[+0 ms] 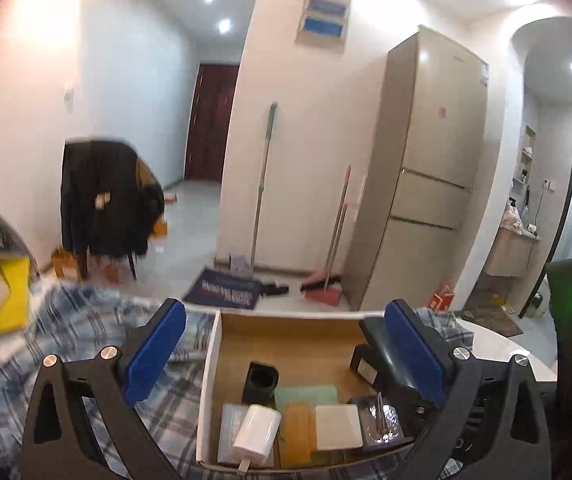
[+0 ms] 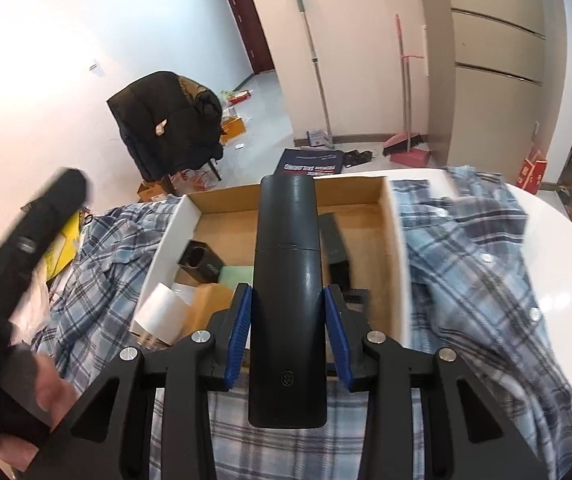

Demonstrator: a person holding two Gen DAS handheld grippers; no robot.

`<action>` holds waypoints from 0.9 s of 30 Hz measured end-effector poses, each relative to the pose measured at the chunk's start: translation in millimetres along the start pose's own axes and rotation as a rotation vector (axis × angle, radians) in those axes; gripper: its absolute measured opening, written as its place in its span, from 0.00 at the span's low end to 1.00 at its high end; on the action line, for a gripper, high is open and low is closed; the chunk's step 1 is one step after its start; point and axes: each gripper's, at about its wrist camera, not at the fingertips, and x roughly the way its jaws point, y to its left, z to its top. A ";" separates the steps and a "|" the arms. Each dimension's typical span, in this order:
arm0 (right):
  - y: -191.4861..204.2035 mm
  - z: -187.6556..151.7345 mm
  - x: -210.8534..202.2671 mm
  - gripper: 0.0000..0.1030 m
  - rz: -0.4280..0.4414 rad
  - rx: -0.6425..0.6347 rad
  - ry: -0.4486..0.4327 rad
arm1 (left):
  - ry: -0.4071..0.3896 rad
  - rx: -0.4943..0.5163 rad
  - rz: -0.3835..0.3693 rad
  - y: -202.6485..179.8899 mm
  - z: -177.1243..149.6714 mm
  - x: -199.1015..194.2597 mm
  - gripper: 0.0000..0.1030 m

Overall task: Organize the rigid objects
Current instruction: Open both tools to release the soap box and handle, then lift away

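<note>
An open cardboard box (image 1: 209,364) (image 2: 165,236) lies on a plaid shirt. Inside are a black square cup (image 1: 261,379) (image 2: 199,260), a white cylinder (image 1: 255,432) (image 2: 157,308), an orange pad (image 1: 296,428), a white block (image 1: 338,426) and a flat black piece (image 2: 334,240). My left gripper (image 1: 286,346) stands wide open over the box's near end, with nothing between its blue pads (image 1: 155,354). My right gripper (image 2: 288,332) is shut on a tall black cylinder (image 2: 288,280), which reaches out over the box.
The blue plaid shirt (image 1: 85,344) (image 2: 470,264) covers a white round table (image 2: 558,240). A yellow bag (image 1: 3,292) sits at the left. In the right wrist view, a hand (image 2: 45,396) holds the blurred left tool (image 2: 25,248). Beyond are a jacket-draped chair (image 1: 105,200), a fridge (image 1: 434,160) and brooms.
</note>
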 end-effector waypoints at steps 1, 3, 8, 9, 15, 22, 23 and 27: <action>3.0 0.0 4.7 0.34 -0.005 0.000 0.003 | 0.019 -0.023 -0.005 4.1 -0.7 3.9 0.98; 8.0 -0.7 15.7 0.34 -0.039 0.011 0.009 | 0.080 -0.061 -0.013 18.2 -2.9 14.4 0.98; 12.8 -0.5 41.5 0.34 -0.051 0.024 0.057 | 0.103 -0.116 0.007 41.4 -5.2 22.7 0.98; 14.1 -0.3 43.9 0.34 -0.068 0.018 0.055 | 0.104 -0.117 0.005 41.2 -4.9 22.7 0.98; 7.0 0.8 48.1 0.38 -0.108 0.041 0.057 | 0.061 -0.042 -0.010 28.7 -1.2 16.8 0.98; 6.9 7.4 17.7 0.71 -0.169 0.025 -0.083 | -0.038 0.029 -0.048 8.4 11.5 -13.3 0.98; 4.0 7.9 10.8 0.71 -0.149 0.040 -0.096 | -0.067 0.038 -0.046 5.4 17.3 -23.1 0.98; -2.0 8.5 -25.4 0.71 -0.108 0.051 -0.145 | -0.175 0.104 -0.056 -13.5 30.4 -64.9 0.98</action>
